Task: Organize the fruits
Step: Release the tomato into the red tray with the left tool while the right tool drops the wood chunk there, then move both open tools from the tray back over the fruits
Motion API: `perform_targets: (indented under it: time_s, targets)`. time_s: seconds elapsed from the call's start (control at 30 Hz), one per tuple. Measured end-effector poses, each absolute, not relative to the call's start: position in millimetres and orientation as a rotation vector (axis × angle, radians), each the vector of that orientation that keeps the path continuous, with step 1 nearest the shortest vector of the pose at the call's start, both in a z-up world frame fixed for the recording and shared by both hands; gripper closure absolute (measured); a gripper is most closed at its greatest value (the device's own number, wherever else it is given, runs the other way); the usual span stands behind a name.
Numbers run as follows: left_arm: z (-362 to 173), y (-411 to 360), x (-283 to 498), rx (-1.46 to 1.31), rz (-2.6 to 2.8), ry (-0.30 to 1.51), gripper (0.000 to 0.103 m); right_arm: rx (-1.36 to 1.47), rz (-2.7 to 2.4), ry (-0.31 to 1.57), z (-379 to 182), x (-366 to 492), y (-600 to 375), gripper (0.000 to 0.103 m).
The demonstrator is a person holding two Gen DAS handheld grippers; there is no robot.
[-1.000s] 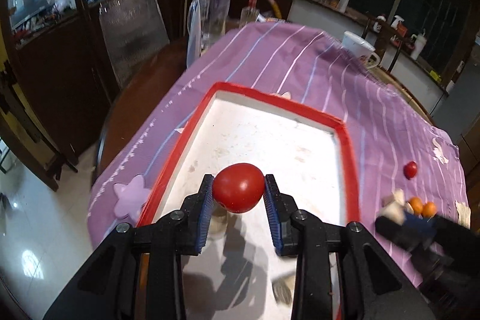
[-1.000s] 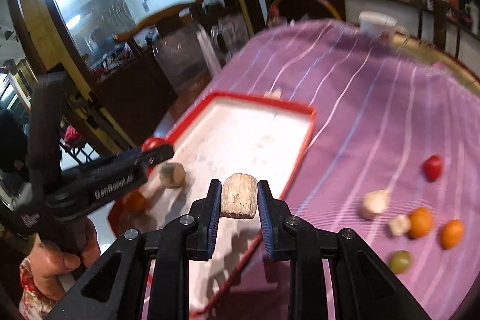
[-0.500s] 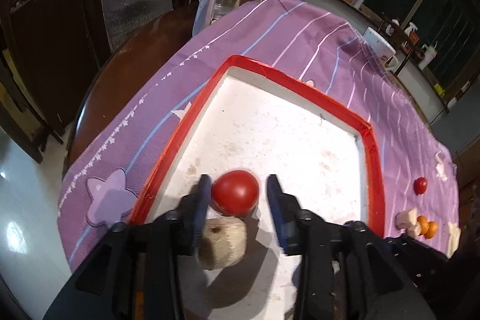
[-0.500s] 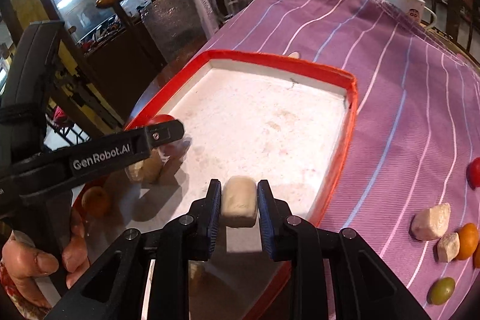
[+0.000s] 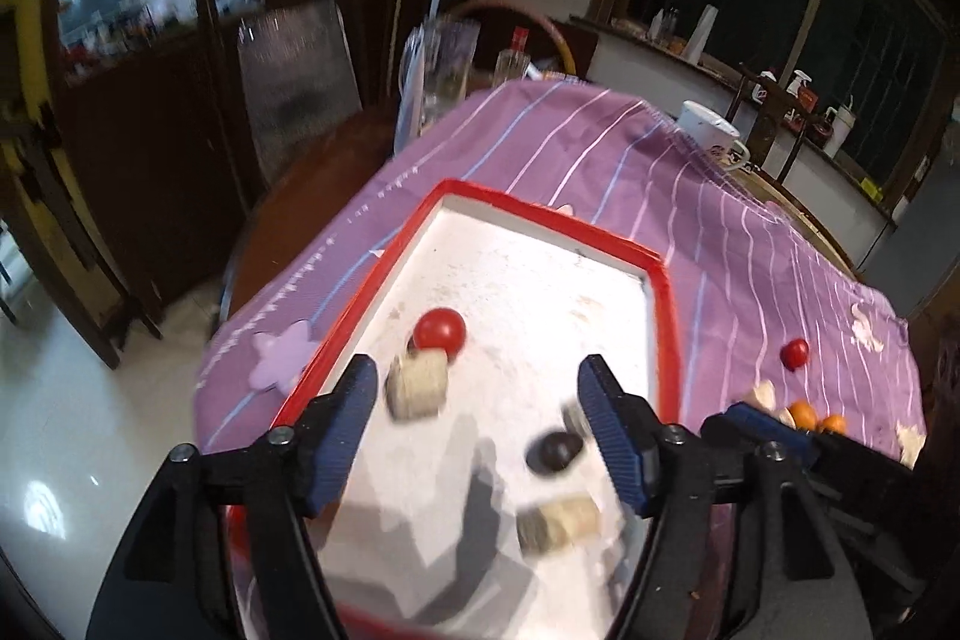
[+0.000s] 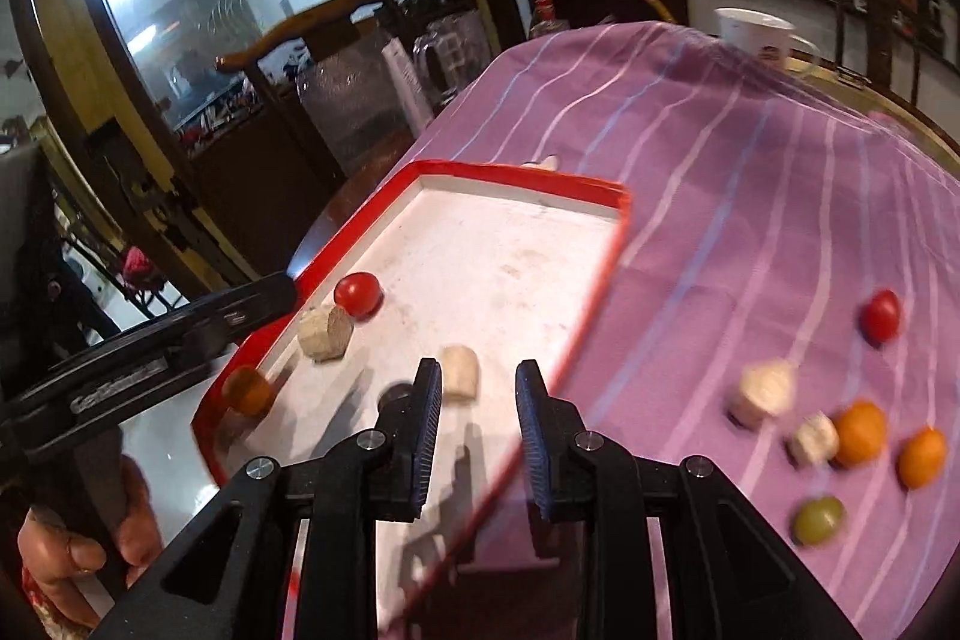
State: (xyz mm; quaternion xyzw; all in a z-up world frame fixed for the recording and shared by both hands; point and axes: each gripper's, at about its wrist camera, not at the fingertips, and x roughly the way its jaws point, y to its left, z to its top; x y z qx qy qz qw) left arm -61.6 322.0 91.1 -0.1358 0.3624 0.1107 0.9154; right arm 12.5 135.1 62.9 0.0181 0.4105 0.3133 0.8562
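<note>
Fruits partly inside the red-rimmed tray [image 5: 663,292], partly out on the striped purple cloth [image 6: 750,220].

Big red tomato [image 5: 440,329] no longer between the blue pads of the left gripper [image 5: 477,376] as a second ago: now lying free on the white tray floor, touching a pale round chunk [image 5: 417,391] just in front of it. Left jaws opening at this moment, much wider apart than before, nothing pressed between them, only the tray floor visible in the gap. Near the right pad a dark oval fruit [image 5: 555,451], and just below it in the left wrist view a pale cut piece [image 5: 558,523], blurred.

Pale cut piece clamped in the right gripper [image 6: 478,373] half a second ago; now down on the tray floor beyond the fingertips, close to the left tip and clear of the right one. Right jaws drawn near together, about as narrow as during the grip, but empty.

In the near left corner of the tray an orange fruit [image 6: 246,391], beside the arm of the left gripper. Person's hand [image 6: 78,538] wrapped around that gripper's handle.

Still outside the tray, as earlier, on the cloth: small red tomato [image 6: 881,316], two pale chunks [image 6: 765,391], two orange balls [image 6: 861,430] and one green fruit [image 6: 819,520], all near each other and well apart from the tray rim.
</note>
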Motion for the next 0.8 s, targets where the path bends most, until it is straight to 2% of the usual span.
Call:
perform_targets:
  time_s: [0.07,0.27,0.43,0.8]
  targets:
    - [99.5,298.8,-84.6,-0.24,0.23,0.711,0.026,0.032,0.647,0.856,63.6,1.5,119.5,0.075]
    - [104.9,230.9,-138.5,-0.16,0.225,0.633,0.021,-0.013,0.529,0.852,60.7,-38.5,63.2,0.075]
    - [104.1,185.1,-156.6,-0.041,0.254,0.591,0.021,0.053,0.458,0.804,63.7,-71.2,18.0,0.075]
    - [101.5,154.5,-165.2,0.04,0.249,0.599,0.02,0.06,0.429,0.783,63.2,-88.2,-12.2,0.075]
